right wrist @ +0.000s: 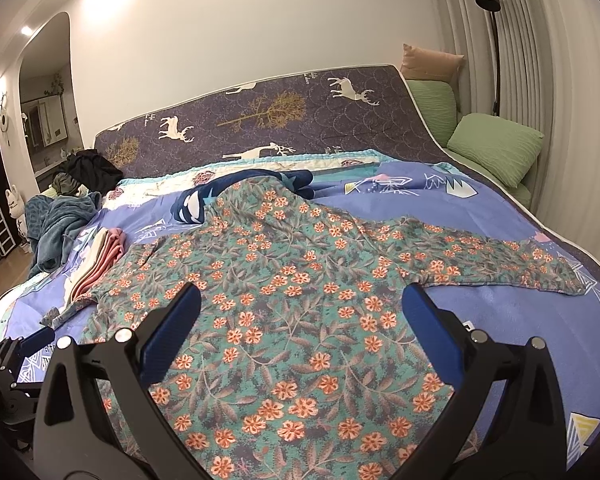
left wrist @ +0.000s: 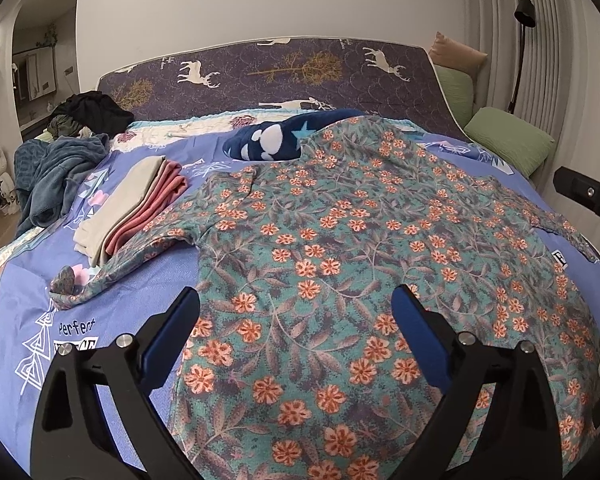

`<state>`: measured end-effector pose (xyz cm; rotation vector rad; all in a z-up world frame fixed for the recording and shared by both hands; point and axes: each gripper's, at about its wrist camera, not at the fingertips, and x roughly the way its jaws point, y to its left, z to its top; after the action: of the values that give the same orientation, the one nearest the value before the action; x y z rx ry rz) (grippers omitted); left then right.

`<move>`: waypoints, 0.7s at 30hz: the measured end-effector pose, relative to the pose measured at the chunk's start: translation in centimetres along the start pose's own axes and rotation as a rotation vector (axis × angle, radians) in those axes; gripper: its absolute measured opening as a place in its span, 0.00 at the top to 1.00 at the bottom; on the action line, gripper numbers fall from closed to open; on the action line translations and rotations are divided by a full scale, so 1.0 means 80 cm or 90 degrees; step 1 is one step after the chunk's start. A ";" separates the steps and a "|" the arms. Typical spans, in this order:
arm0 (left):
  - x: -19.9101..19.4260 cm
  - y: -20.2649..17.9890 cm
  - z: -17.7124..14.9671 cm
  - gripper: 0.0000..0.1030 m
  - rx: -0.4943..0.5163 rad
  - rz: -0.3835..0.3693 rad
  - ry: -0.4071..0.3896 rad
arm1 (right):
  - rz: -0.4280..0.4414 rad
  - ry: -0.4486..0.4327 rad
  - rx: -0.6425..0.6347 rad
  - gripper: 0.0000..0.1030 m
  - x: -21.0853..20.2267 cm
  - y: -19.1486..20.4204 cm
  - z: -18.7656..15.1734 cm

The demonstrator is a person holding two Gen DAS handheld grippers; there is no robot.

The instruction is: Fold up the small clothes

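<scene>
Left wrist cam: left gripper (left wrist: 296, 304) is wide open w/ nothing in it, hovering over the near end of the floral shirt (left wrist: 360, 240), jaws apart on either side of the fabric but can't tell if they actually touch it. Shirt is spread flat on the blue bedsheet (left wrist: 148, 292), one sleeve (left wrist: 112, 268) trailing off to the shirt's left w/ a crumpled cuff, the other sleeve going off to its right. Just left of the shirt, touching that left sleeve, is a folded stack (left wrist: 136, 204), beige piece on top of pink. Past the shirt's far end there's a navy blanket (left wrist: 268, 140) w/ white blobs and a star, and the shirt's far edge laps over it. Further left of the shirt, well apart, a teal heap (left wrist: 52, 172) and a dark pile (left wrist: 92, 112). Green pillows (left wrist: 508, 140) sit off to the shirt's right by the wall. A bit of the right gripper (left wrist: 588, 194) pokes in at the right edge, state not readable from here. Right wrist cam: right gripper (right wrist: 300, 304) also fully open and empty, above the shirt's (right wrist: 284, 280) near half, right sleeve (right wrist: 492, 264) stretched flat on the sheet (right wrist: 520, 320) to the shirt's right. Stack (right wrist: 100, 260) sits at the shirt's left, blanket (right wrist: 196, 204) beyond it, pillows (right wrist: 496, 148) far right, lamp (right wrist: 494, 40) behind them.
</scene>
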<state>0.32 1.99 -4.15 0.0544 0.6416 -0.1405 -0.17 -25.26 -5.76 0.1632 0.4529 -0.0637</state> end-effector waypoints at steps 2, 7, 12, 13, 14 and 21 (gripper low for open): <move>0.001 0.002 -0.001 0.06 -0.002 0.001 0.001 | 0.001 0.002 -0.001 0.02 0.000 0.001 0.000; -0.001 0.006 -0.003 0.06 -0.007 0.002 -0.004 | 0.000 0.006 -0.004 0.02 0.001 0.002 -0.001; -0.002 0.013 -0.005 0.06 -0.024 -0.011 -0.010 | 0.001 0.006 -0.011 0.02 0.001 0.007 -0.002; -0.003 0.014 -0.006 0.06 -0.027 -0.016 -0.010 | 0.001 0.006 -0.013 0.02 0.001 0.009 -0.002; -0.003 0.016 -0.006 0.06 -0.031 -0.018 -0.011 | 0.002 0.007 -0.014 0.02 0.001 0.009 -0.001; -0.001 0.019 -0.007 0.06 -0.035 -0.014 -0.010 | 0.004 0.007 -0.022 0.02 0.002 0.015 -0.001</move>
<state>0.15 3.58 -4.50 -0.0077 0.6296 -0.1445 0.10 -24.10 -5.73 0.1304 0.4638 -0.0495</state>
